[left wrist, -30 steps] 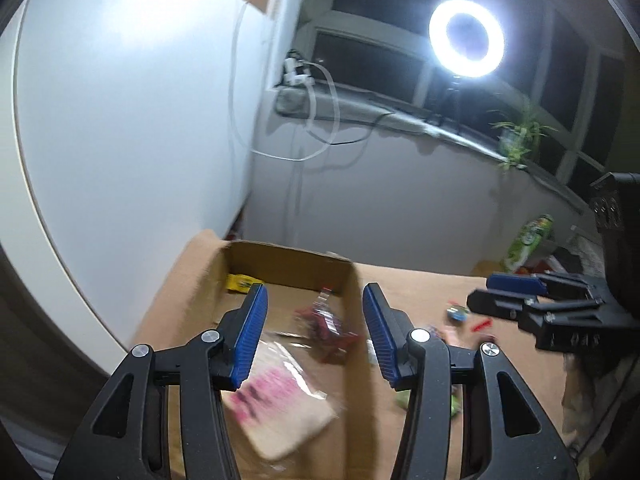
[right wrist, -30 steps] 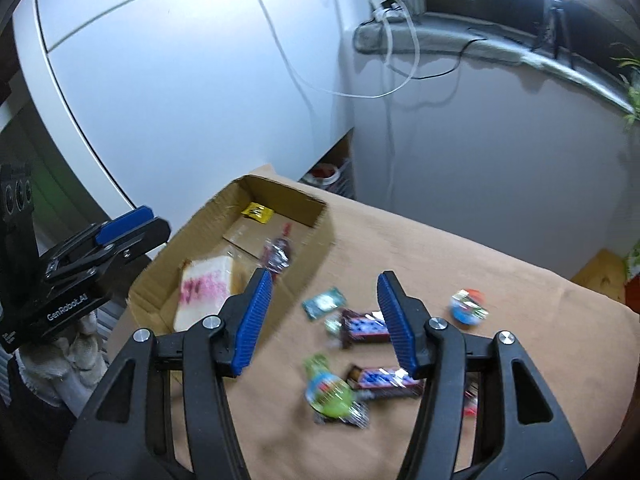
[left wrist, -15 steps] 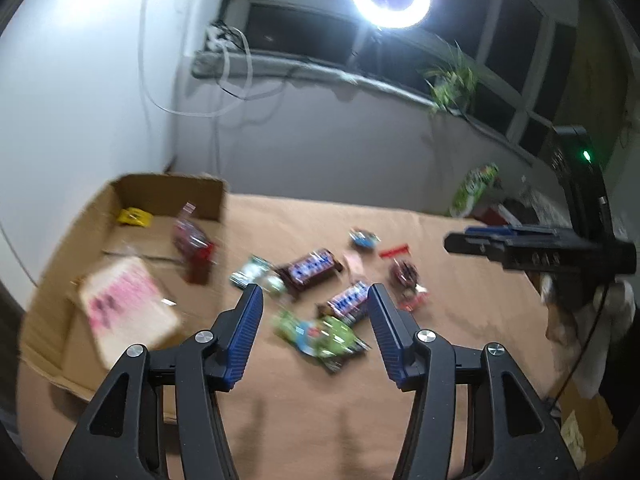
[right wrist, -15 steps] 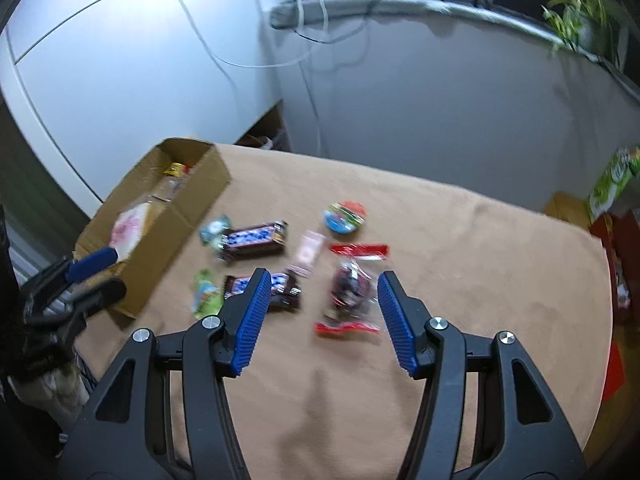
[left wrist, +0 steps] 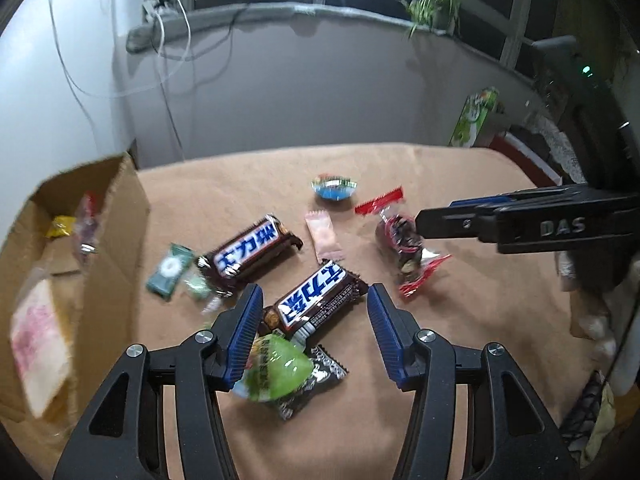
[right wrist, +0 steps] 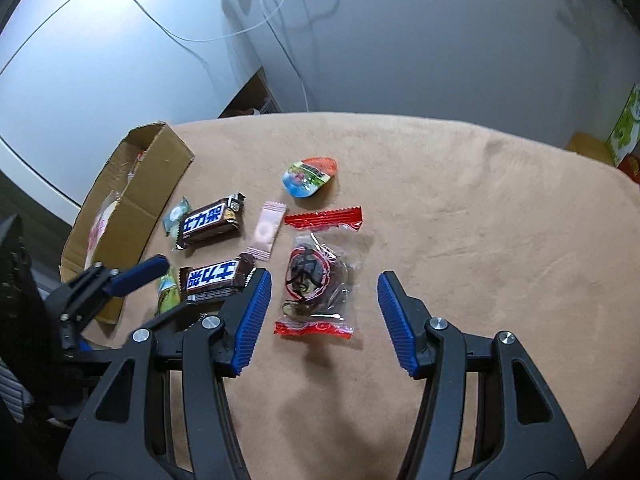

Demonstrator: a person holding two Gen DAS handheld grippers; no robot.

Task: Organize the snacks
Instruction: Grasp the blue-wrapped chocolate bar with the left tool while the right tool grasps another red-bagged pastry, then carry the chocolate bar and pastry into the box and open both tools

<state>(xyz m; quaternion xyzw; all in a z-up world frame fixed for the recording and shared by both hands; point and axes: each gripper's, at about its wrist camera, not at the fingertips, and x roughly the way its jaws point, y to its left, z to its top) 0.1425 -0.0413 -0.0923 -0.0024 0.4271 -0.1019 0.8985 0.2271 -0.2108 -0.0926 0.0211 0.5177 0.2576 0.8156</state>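
Note:
Snacks lie loose on a tan cloth-covered table (right wrist: pixel 460 208). My left gripper (left wrist: pixel 312 332) is open above a brown snack bar (left wrist: pixel 316 304) and a green jelly cup (left wrist: pixel 276 368). A second brown bar (left wrist: pixel 248 252) lies beyond. My right gripper (right wrist: pixel 320 316) is open and empty just above a clear red-edged packet of dark snacks (right wrist: pixel 316 280), which also shows in the left wrist view (left wrist: pixel 404 244). A cardboard box (left wrist: pixel 108 248) at the left holds a pink-printed packet (left wrist: pixel 36 332) and a yellow candy (left wrist: pixel 60 226).
A pink sachet (right wrist: pixel 266 234), a round blue-lidded cup (right wrist: pixel 308 176), a red stick packet (right wrist: pixel 324 218) and a teal candy (left wrist: pixel 168 270) lie mid-table. A green carton (left wrist: pixel 474 116) stands off the far right edge. Walls and a cabinet stand behind.
Both grippers have swung right, away from the box, and dropped closer to the loose snacks. Both stay open and empty.

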